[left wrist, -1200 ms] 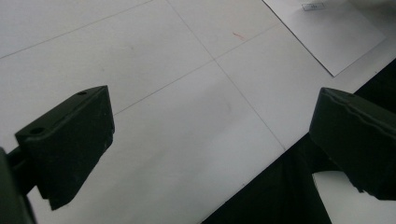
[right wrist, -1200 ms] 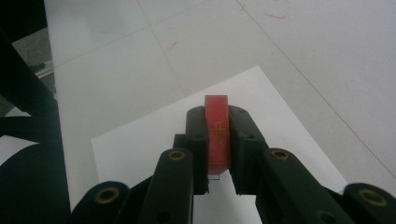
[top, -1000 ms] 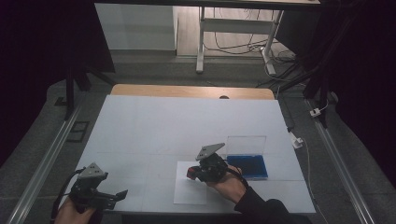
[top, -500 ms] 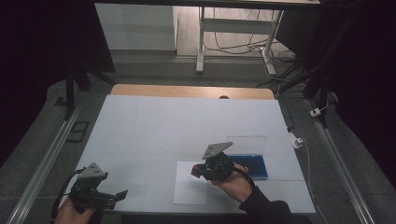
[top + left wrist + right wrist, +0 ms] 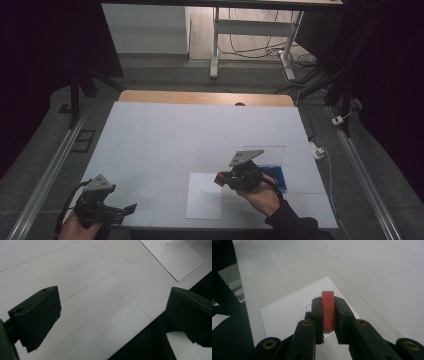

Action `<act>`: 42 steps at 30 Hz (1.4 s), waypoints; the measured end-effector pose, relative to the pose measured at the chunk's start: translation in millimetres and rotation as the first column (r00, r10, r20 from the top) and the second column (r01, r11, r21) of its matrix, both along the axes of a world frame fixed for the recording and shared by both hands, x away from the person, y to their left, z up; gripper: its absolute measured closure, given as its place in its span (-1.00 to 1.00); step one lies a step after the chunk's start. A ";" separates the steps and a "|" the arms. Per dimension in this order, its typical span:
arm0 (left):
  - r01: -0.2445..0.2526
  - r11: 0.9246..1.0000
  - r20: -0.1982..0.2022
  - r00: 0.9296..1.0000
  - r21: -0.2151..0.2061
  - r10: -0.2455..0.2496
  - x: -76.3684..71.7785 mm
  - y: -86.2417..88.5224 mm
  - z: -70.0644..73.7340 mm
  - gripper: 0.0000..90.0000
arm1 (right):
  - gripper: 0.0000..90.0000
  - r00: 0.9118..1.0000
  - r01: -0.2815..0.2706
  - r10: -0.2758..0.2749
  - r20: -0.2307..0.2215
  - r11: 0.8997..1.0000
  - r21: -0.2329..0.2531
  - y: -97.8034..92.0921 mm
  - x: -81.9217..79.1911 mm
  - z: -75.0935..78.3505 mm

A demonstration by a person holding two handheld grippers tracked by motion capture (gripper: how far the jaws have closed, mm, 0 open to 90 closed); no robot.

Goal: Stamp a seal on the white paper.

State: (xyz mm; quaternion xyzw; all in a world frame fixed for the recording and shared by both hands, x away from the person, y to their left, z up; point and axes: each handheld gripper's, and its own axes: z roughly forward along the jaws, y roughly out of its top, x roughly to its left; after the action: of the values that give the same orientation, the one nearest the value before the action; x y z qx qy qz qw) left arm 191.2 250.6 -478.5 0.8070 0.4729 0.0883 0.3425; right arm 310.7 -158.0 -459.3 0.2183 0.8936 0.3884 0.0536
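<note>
Clamping a red block [image 5: 328,310], right gripper [image 5: 220,179] hovers over the paper sheet [image 5: 202,205]

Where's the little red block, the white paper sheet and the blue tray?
Small red block [image 5: 328,310], right gripper view: its front face between the tongs.
White paper sheet [image 5: 202,202], high view: its bare middle.
Blue tray [image 5: 280,176], high view: its blue floor.

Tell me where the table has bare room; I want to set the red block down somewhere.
Bare: the table from the wooden edge down to the paper sheet. Crowded: near right, around the right gripper and blue tray.
</note>
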 end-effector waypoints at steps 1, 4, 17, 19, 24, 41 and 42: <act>0.000 1.000 -0.001 1.000 0.000 0.000 0.1 0.1 0.0 -1.00 | 0.77 1.000 0.005 -0.005 0.003 1.000 0.000 -2.6 -0.2 0.9; 0.000 1.000 -0.001 1.000 0.000 0.000 0.0 0.2 0.0 -1.00 | 0.77 1.000 0.019 -0.019 0.008 1.000 0.007 -10.9 -0.6 3.9; -0.001 1.000 -0.002 1.000 0.003 0.001 0.3 -0.2 -0.1 -1.00 | 0.77 0.996 0.087 -0.087 0.018 0.996 0.011 -43.1 0.6 11.0; 0.000 1.000 -0.002 1.000 0.002 0.000 0.1 -0.4 -0.1 -1.00 | 0.77 0.995 0.099 -0.099 0.025 0.995 0.012 -47.8 1.1 11.1; 0.000 1.000 -0.002 1.000 0.003 0.000 0.2 -0.5 -0.1 -1.00 | 0.77 0.990 0.138 -0.138 0.032 0.990 0.008 -60.6 1.8 11.7; 0.000 1.000 -0.002 1.000 0.009 0.000 0.1 -1.5 0.3 -0.99 | 0.77 0.965 0.262 -0.262 0.030 0.965 0.013 -106.2 3.6 11.2; 0.001 1.000 -0.001 1.000 0.010 -0.001 0.0 -1.5 0.3 -0.99 | 0.77 0.962 0.270 -0.270 0.031 0.963 0.008 -108.1 4.0 11.6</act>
State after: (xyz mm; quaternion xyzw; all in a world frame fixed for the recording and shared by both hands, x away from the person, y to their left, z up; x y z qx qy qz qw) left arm 191.2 249.0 -478.2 0.8089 0.4723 0.0902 0.3382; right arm 314.6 -266.1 -447.8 0.3316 0.8539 0.3828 0.1199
